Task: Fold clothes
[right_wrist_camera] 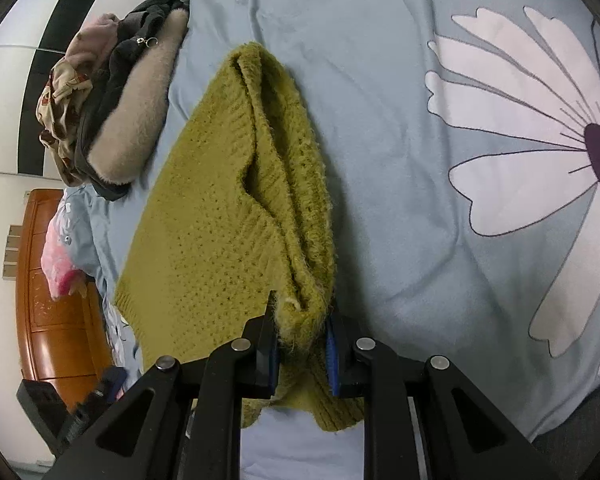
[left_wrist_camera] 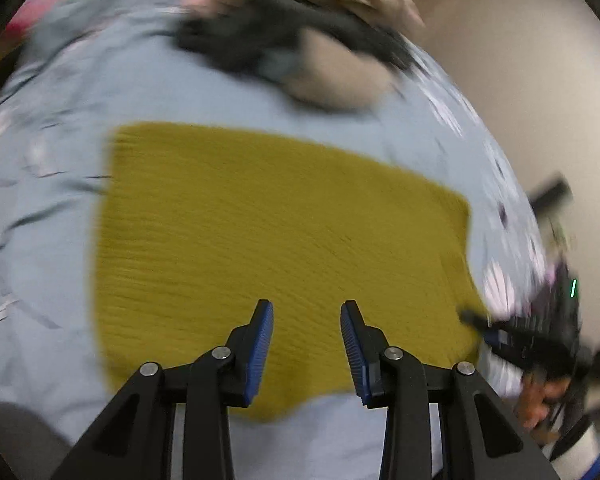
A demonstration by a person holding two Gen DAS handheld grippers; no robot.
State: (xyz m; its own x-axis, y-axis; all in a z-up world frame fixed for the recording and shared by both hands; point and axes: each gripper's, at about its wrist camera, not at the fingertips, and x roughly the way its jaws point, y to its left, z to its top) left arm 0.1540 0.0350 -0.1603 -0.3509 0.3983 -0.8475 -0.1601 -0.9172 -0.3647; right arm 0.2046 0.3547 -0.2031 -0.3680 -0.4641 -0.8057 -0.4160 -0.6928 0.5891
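A mustard-yellow knitted sweater (left_wrist_camera: 268,240) lies flat on a light blue bedsheet (left_wrist_camera: 52,220). My left gripper (left_wrist_camera: 306,308) hovers over its near edge, open, with nothing between its blue pads. In the right wrist view the sweater (right_wrist_camera: 220,208) is bunched into a fold along its right side, and my right gripper (right_wrist_camera: 302,312) is shut on that thick folded edge. The right gripper (left_wrist_camera: 540,332) also shows, blurred, at the sweater's right corner in the left wrist view, with a hand (left_wrist_camera: 540,396) on it.
A pile of other clothes (right_wrist_camera: 120,112), dark, beige and patterned, sits at the sheet's far edge beyond the sweater. The sheet (right_wrist_camera: 380,120) carries a big white flower print (right_wrist_camera: 520,128). A wooden cabinet (right_wrist_camera: 48,280) and a pink plush (right_wrist_camera: 60,268) stand beside the bed.
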